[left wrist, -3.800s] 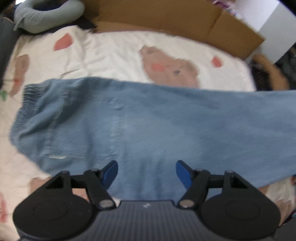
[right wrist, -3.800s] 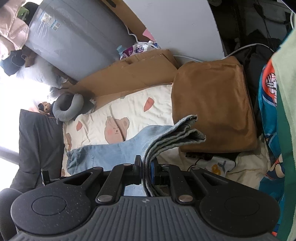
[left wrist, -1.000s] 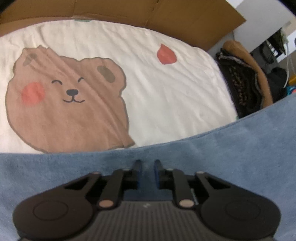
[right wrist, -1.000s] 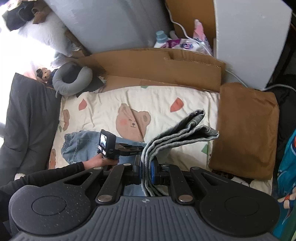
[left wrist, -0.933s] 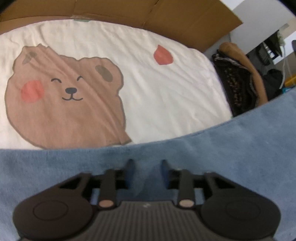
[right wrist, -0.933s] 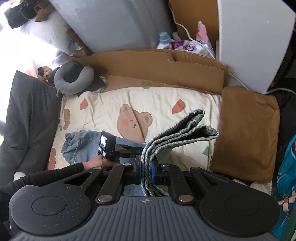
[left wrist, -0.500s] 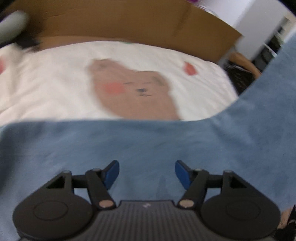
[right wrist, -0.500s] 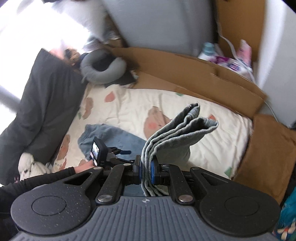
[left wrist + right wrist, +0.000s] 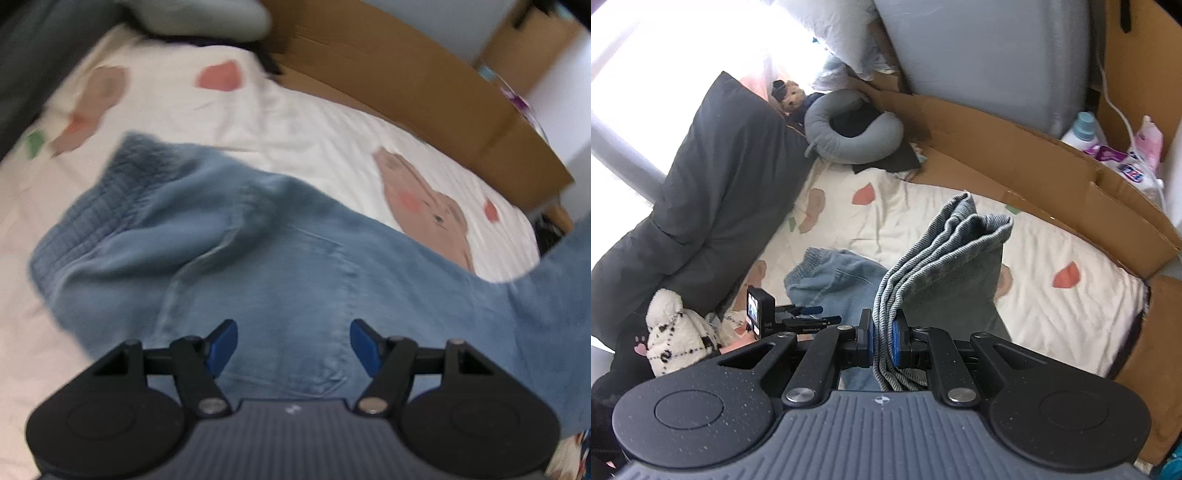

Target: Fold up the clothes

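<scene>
right tool (image 9: 882,341) pinching jeans (image 9: 938,273), left tool (image 9: 293,345) spread

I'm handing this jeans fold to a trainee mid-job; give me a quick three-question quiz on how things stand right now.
1. True or false: the left tool is clamped on the jeans.
2. What is the right tool gripping?
A. the grey neck pillow
B. stacked leg ends of the jeans
C. the plush toy
3. Fill in: the elastic waistband lies on the ____-print bedsheet.

Key
1. False. Its jaws have just been opening and stand apart above the denim, with nothing pinched.
2. B. The blue pads press several denim layers, which stand up above the bed.
3. Bear.
</scene>
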The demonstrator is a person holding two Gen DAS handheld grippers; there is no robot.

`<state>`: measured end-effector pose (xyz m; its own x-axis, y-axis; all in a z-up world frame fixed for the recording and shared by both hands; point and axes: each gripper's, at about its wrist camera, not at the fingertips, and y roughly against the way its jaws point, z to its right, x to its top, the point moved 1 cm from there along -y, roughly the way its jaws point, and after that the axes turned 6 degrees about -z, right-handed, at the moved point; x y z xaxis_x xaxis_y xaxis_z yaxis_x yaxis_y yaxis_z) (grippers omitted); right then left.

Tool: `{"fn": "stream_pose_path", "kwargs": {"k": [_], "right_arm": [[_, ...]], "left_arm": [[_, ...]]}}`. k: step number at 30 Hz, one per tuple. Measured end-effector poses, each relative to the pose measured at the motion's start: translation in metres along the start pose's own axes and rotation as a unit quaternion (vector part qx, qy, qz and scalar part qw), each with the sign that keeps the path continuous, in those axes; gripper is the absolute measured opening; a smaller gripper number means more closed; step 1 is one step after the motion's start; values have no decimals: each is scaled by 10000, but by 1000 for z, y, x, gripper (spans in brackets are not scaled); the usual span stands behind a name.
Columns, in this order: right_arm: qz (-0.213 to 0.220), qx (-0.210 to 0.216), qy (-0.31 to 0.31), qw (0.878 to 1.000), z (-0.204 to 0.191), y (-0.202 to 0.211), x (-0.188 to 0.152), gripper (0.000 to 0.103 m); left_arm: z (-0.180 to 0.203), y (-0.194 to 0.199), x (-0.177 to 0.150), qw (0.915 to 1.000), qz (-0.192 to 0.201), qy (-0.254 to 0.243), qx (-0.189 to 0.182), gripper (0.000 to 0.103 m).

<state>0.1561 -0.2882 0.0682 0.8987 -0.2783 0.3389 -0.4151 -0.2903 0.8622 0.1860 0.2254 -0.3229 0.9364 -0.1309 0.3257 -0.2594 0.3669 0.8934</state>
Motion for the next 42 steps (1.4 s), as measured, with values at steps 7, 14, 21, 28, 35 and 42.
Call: {"fn": "stream_pose_path", "kwargs": {"k": [7, 14, 21, 28, 35, 42], "right_arm": [[3, 274, 40, 9996, -22, -31, 14, 8], [-95, 507, 64, 9986, -37, -70, 24, 8], [-299, 707, -31, 9970, -45, -121, 23, 8], [-357, 593, -441, 9966, -37, -168, 18, 8], [-458, 503, -727, 9950, -30, -211, 22, 8], [-695, 353, -626, 9950, -48, -254, 37, 8]], "left_arm": [[-15, 6, -18, 9991, -19, 413, -57, 70], [-19, 13, -25, 9987, 7, 507, -34, 70], [-18, 17, -24, 9985, 22, 542, -49, 70], [-24, 16, -24, 9973, 9, 731, -23, 70], [-23, 17, -22, 9975, 51, 700, -19, 70], [-28, 14, -21, 9966, 132, 812, -18, 71]]}}
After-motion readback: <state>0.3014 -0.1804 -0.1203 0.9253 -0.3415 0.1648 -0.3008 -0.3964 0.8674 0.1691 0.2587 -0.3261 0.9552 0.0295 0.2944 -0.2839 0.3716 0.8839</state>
